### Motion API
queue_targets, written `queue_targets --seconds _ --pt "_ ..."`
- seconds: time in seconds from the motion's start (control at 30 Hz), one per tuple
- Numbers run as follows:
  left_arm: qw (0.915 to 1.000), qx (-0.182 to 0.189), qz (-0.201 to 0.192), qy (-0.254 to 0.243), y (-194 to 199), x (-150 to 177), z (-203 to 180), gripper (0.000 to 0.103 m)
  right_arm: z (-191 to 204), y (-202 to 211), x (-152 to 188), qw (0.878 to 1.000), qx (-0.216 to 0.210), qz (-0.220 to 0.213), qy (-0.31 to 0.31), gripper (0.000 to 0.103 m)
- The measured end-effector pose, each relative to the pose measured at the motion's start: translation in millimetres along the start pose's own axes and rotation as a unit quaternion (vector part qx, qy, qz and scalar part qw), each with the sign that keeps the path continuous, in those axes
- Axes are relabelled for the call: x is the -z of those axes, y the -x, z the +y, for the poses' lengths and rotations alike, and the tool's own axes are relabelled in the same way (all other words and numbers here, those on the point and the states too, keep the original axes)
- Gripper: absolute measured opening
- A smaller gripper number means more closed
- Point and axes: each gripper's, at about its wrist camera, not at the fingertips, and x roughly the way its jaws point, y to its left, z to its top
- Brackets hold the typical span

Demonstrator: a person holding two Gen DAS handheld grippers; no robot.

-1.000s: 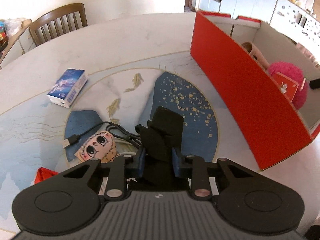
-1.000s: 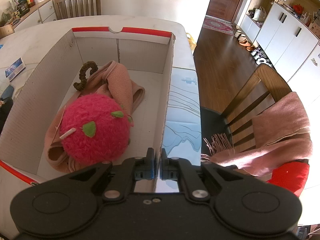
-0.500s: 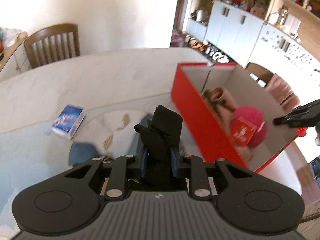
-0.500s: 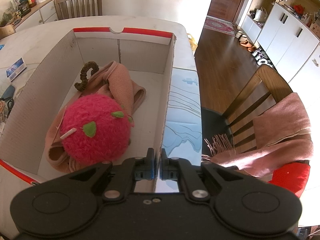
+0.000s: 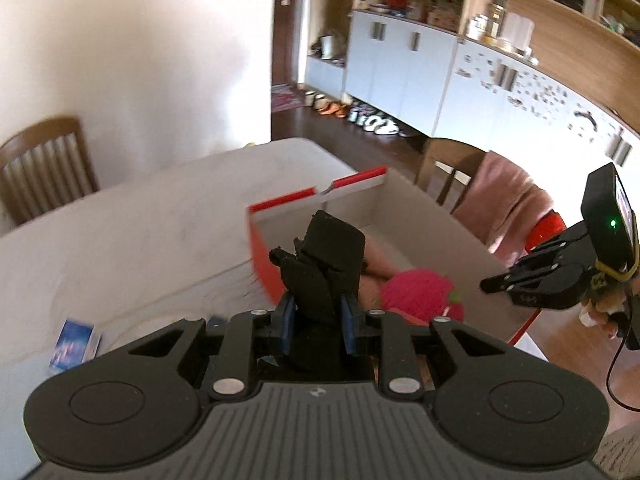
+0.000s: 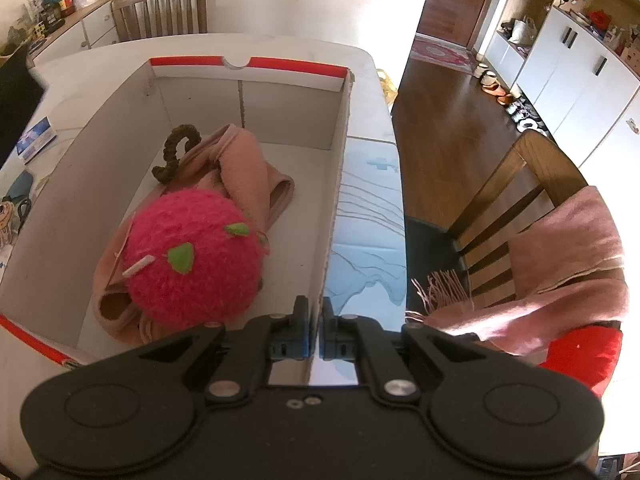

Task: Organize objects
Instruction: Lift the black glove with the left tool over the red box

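Left gripper (image 5: 318, 320) raised above the counter (image 5: 132, 240), fingers (image 5: 286, 322) pinching a black bundled thing (image 5: 324, 264), maybe a folded pouch or charger; hard to say which. Bundle standing upright between the blue pads, top end showing in front of the red cardboard box (image 5: 276, 276), over its near left corner as seen in the left wrist view.

Right gripper (image 6: 315, 332) held at the box's right wall (image 6: 334, 216), fingers (image 6: 301, 330) pressed together on that cardboard edge, one inside the box and one outside. Same gripper visible in the left wrist view beyond the box's right side, gripped by a hand (image 5: 604, 304), partly hidden.

Inside the box: fuzzy pink ball (image 6: 194, 258) with green felt leaves, toward the near end; underneath and behind it, a peach cloth (image 6: 244, 172); at the cloth's far left, a brown braided loop (image 6: 176, 152) close to the left wall. Far end of the box floor bare.

Outside the box, to its left on the counter: small blue-and-white packet (image 6: 36, 138), well apart from the wall. Farther toward the near-left corner, a bit of a cartoon-face item (image 6: 6, 216) and a dark cable (image 6: 23, 208), mostly cut off by the box wall.

To the box's right, past the counter edge: wooden chair (image 6: 520, 184) draped with a pink scarf (image 6: 560, 264).
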Motion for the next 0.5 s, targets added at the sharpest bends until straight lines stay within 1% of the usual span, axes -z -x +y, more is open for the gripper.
queue_targets --seconds 0.23,0.5 --pt "0.999 0.007 0.003 -0.045 -29.7 -29.9 -30.8 0.023 -1.4 -0.4 1.7 1.0 -0.003 -0.002 0.003 0.004" --pt "0.9965 0.006 0.018 -0.081 -73.2 -50.0 -54.0 0.023 -3.1 -1.4 2.9 1.0 -0.011 -0.003 0.007 0.004"
